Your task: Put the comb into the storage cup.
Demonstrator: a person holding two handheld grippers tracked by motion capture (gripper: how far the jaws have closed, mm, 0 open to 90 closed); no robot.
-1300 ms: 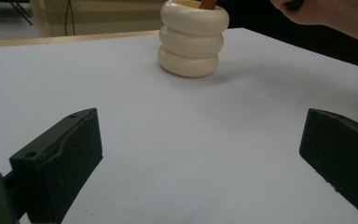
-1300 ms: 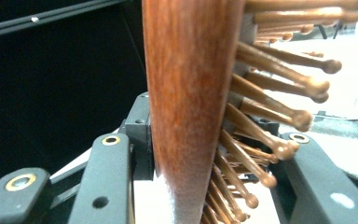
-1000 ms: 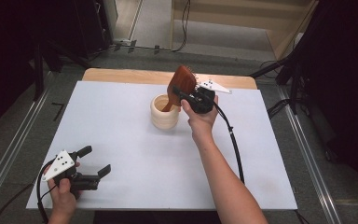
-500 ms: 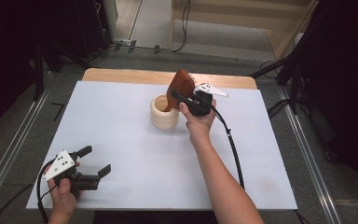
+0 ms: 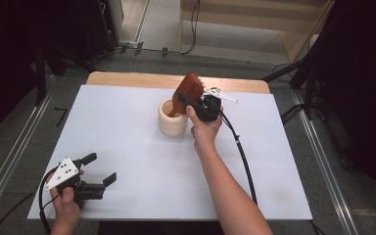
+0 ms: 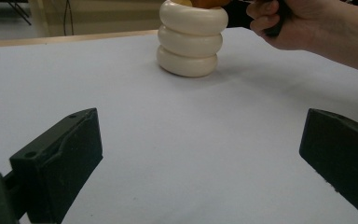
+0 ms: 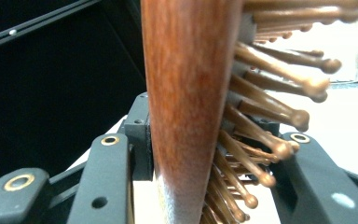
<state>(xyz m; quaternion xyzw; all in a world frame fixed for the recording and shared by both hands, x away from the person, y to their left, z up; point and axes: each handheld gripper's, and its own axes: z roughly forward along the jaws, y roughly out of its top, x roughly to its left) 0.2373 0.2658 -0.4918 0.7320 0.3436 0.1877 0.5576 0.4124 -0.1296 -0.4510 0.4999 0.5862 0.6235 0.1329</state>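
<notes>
The right gripper clamps a wooden hairbrush over a cream ringed holder; the left gripper rests open.

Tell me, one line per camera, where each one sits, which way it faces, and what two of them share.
High view: above the near table edge, looking forward and down on the white table; both forearms, left gripper, right gripper.
Left gripper view: low on the table, facing the cream ringed cup between its wide-apart jaws.
Right gripper view: along jaws clamped on the wooden hairbrush.
Shared: high and left gripper views both show the cup and right hand.
</notes>
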